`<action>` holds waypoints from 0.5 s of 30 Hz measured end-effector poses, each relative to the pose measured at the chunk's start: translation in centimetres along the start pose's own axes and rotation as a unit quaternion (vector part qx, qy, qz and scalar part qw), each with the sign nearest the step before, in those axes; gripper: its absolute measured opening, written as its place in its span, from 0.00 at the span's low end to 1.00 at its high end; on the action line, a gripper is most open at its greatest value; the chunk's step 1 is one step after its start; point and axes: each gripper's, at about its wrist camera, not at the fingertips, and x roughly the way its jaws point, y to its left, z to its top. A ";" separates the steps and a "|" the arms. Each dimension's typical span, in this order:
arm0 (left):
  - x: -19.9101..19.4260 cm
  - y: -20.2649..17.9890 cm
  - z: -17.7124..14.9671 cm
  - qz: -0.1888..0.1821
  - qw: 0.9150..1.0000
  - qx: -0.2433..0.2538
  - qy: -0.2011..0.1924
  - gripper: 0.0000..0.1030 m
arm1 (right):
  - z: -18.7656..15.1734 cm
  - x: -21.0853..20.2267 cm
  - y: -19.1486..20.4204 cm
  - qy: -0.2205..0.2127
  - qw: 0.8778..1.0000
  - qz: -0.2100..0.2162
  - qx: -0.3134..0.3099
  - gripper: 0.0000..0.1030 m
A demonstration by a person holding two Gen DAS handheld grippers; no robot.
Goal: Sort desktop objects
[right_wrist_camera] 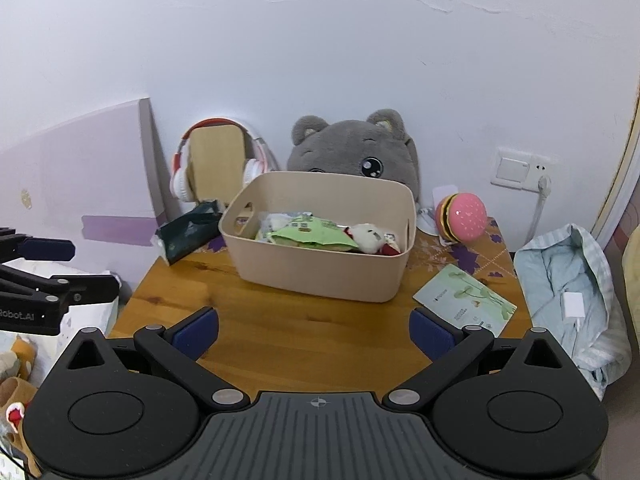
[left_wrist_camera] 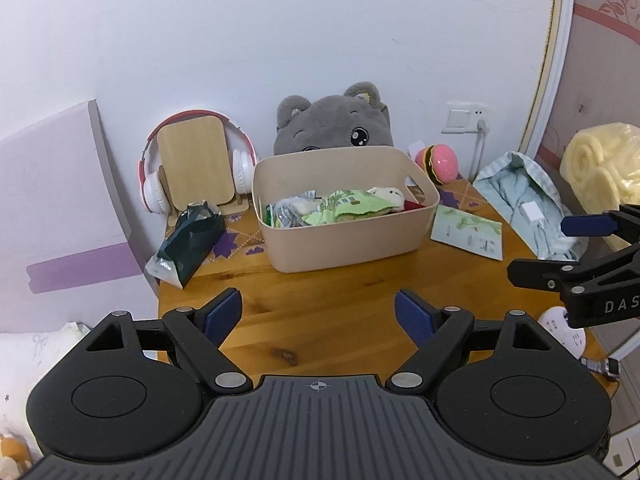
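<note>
A beige bin (left_wrist_camera: 344, 240) (right_wrist_camera: 320, 272) stands on the wooden table (left_wrist_camera: 312, 320) (right_wrist_camera: 304, 332). It holds green snack packets (left_wrist_camera: 344, 206) (right_wrist_camera: 312, 234) and a small white plush (right_wrist_camera: 370, 236). A dark green pouch (left_wrist_camera: 190, 240) (right_wrist_camera: 188, 230) lies left of the bin. A pale green card (left_wrist_camera: 468, 232) (right_wrist_camera: 464, 294) lies to its right. My left gripper (left_wrist_camera: 318, 316) is open and empty above the table's front. My right gripper (right_wrist_camera: 314, 332) is open and empty too. Each gripper shows at the edge of the other's view, the right (left_wrist_camera: 560, 248) and the left (right_wrist_camera: 72, 264).
A grey plush cat (left_wrist_camera: 332, 124) (right_wrist_camera: 354, 148) leans on the wall behind the bin. Headphones on a wooden stand (left_wrist_camera: 196, 164) (right_wrist_camera: 218, 164) are back left. A pink burger toy (left_wrist_camera: 438, 164) (right_wrist_camera: 462, 216) is back right. A striped cloth bag (left_wrist_camera: 528, 204) (right_wrist_camera: 572, 288) and a white power strip (left_wrist_camera: 564, 330) lie right.
</note>
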 end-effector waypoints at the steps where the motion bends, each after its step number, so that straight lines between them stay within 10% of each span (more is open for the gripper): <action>1: -0.4 0.0 -0.1 0.000 1.000 0.001 -0.002 0.83 | -0.2 -0.4 0.4 -0.003 1.000 -0.001 -0.003 1.00; 15: -4.8 0.5 -0.8 -0.017 1.000 -0.011 0.012 0.83 | -0.9 -3.9 3.6 0.002 1.000 0.006 0.005 1.00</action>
